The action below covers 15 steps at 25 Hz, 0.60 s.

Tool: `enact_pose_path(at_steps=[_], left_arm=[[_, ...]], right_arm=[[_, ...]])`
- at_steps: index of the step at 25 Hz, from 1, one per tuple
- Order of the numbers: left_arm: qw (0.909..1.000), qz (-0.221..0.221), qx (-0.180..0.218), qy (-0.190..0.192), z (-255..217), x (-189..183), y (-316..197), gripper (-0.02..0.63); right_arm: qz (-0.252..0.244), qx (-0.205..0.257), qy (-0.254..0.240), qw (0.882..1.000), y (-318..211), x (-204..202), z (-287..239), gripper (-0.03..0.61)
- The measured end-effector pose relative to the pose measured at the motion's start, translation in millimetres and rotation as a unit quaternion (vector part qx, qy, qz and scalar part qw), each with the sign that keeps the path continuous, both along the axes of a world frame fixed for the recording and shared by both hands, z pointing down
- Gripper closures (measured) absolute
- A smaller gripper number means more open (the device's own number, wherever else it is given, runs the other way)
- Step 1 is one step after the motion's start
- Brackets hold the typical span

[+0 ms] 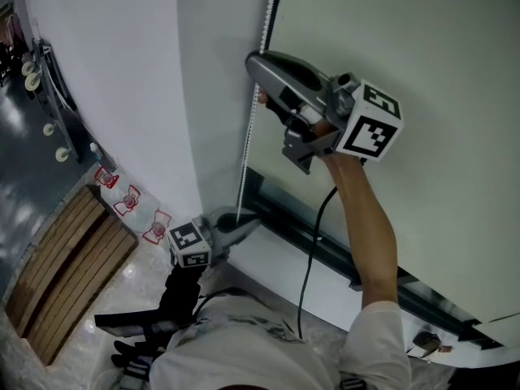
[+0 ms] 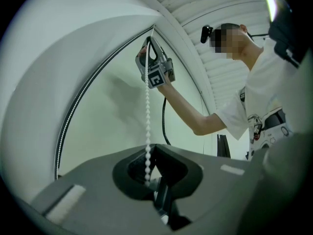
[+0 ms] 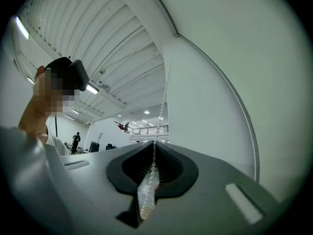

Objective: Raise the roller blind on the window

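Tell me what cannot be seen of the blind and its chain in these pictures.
- Roller at the top of the roller blind: head view, cut off by the upper edge.
- Lower loop of the bead chain: head view, hidden behind the left gripper.
- Upper end of the chain: right gripper view, too thin to follow.
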<state>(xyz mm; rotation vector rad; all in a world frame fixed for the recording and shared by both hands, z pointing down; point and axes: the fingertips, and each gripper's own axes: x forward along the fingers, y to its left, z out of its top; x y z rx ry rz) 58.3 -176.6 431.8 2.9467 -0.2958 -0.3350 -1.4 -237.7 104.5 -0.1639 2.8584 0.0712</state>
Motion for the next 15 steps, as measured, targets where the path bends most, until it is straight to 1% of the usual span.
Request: enact_pose_path(at_steps=[6, 10, 15], left_arm=[[1.0, -0.001, -0.001, -0.003, 1, -1, 1, 0.615], [1.0, -0.002, -0.001, -0.003, 2, -1, 1, 0.615], [1.0, -0.002, -0.003, -0.003, 1, -1, 1, 0.615]], right_arm=[[-0.004, -0.023, 0.007, 1.0, 3, -1, 34, 0.563], [-0.004, -0.032, 0.023, 0.999, 8, -6, 58, 0.563], [-0.004, -0.054, 0.035, 0.998, 9, -7, 88, 0.563]])
